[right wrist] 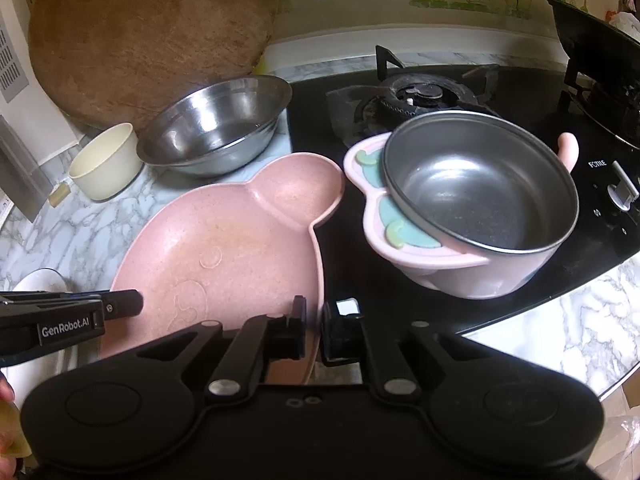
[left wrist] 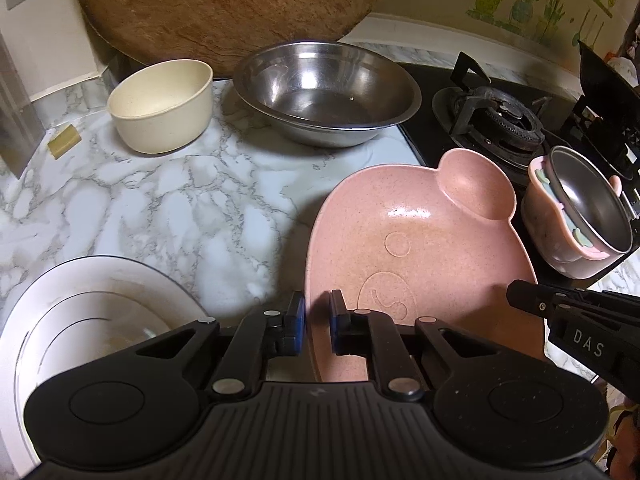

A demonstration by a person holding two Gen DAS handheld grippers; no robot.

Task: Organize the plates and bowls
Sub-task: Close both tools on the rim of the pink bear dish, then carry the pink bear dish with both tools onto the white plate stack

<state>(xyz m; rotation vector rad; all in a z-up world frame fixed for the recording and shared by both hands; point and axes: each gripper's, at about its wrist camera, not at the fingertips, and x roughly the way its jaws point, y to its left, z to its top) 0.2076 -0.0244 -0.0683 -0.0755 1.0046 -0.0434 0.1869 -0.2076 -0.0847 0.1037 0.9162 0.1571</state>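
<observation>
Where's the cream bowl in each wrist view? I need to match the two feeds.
Left wrist: cream bowl upper left, upright on the marble counter, left of the steel basin.
Right wrist: cream bowl far left at mid-height, small, again left of the steel basin.
Shared landmark: the round wooden board leaning against the wall behind both.

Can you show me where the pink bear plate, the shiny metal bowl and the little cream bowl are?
Pink bear-shaped plate (left wrist: pixel 416 236): left wrist view, flat middle.
Shiny steel bowl (left wrist: pixel 320 96): left wrist view, inside bottom.
Small cream bowl (left wrist: pixel 160 98): left wrist view, inside.
</observation>
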